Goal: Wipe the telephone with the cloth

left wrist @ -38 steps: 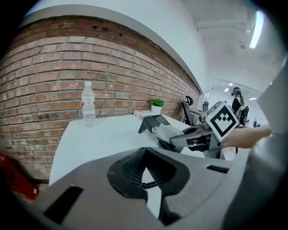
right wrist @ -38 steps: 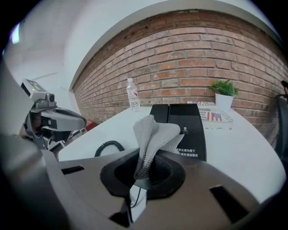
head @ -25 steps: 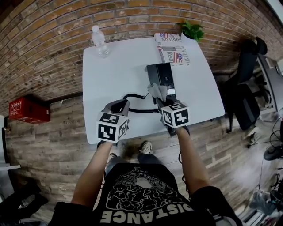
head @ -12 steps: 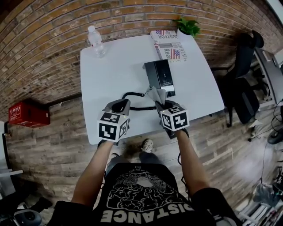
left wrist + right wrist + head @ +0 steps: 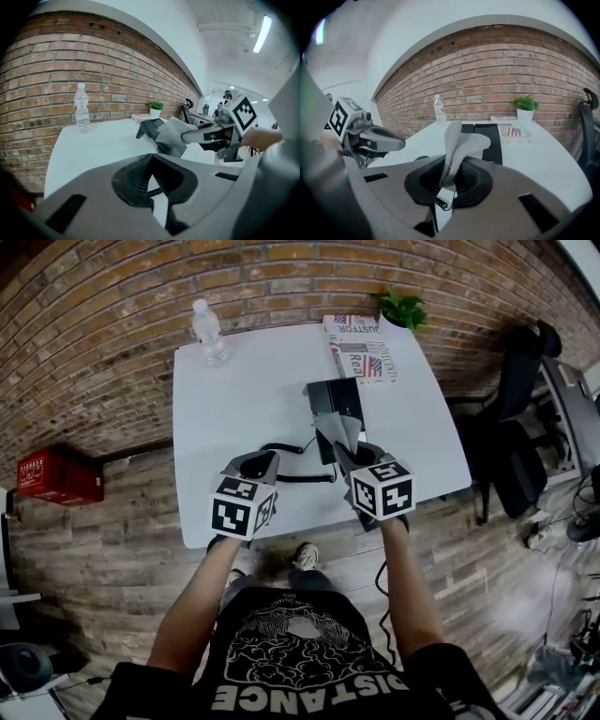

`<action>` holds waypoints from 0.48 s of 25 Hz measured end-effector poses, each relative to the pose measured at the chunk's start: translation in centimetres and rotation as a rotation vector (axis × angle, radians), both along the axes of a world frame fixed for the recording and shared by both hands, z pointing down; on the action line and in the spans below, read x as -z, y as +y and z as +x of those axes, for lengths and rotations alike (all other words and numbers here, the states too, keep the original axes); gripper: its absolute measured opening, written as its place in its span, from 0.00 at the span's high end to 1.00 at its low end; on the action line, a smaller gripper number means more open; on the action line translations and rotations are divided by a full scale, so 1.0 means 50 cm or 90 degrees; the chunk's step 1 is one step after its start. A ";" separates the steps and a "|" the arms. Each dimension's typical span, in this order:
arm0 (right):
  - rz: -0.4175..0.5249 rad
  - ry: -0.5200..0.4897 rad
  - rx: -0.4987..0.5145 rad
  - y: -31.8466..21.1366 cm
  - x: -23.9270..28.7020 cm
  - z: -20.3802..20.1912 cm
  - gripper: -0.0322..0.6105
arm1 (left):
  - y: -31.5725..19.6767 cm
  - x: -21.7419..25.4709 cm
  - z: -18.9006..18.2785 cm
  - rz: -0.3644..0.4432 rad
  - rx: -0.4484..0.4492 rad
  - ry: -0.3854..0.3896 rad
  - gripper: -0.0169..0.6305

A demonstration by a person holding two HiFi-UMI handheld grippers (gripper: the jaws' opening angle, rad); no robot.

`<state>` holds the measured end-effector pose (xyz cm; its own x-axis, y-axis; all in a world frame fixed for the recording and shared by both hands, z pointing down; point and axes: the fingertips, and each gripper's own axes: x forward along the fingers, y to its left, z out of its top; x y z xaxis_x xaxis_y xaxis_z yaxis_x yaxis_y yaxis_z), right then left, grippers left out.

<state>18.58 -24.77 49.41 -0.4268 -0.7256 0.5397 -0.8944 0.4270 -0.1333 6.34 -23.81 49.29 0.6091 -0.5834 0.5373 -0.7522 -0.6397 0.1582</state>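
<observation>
The black telephone (image 5: 335, 401) lies on the white table (image 5: 234, 399), and its coiled cord (image 5: 298, 476) curls toward the near edge. My right gripper (image 5: 350, 452) is shut on a grey cloth (image 5: 339, 431), which stands up out of the jaws (image 5: 452, 171) and hangs over the phone's near end. In the right gripper view the cloth (image 5: 461, 140) covers part of the telephone (image 5: 491, 136). My left gripper (image 5: 256, 465) hovers over the table left of the cord, shut with nothing in it (image 5: 151, 163). From the left gripper view, the cloth (image 5: 172, 133) rests against the telephone (image 5: 151, 129).
A water bottle (image 5: 208, 332) stands at the table's far left corner. A newspaper (image 5: 362, 351) and a small potted plant (image 5: 404, 307) sit at the far right. A black office chair (image 5: 520, 427) is right of the table, a red box (image 5: 58, 476) on the floor at left.
My right gripper with the cloth has shifted slightly right over the phone's near end. My left gripper has stayed put.
</observation>
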 end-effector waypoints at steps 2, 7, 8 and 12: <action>0.018 0.003 0.007 -0.018 0.027 0.010 0.93 | -0.006 0.002 0.004 0.003 0.006 0.000 0.97; 0.045 0.021 0.023 -0.068 0.070 0.039 0.93 | -0.024 0.008 0.013 0.011 0.028 0.005 0.97; 0.050 0.027 0.030 -0.080 0.077 0.042 0.93 | -0.029 0.011 0.013 0.013 0.035 0.006 0.97; 0.063 0.053 0.056 -0.131 0.102 0.054 0.93 | -0.048 0.019 0.011 0.023 0.063 0.012 0.97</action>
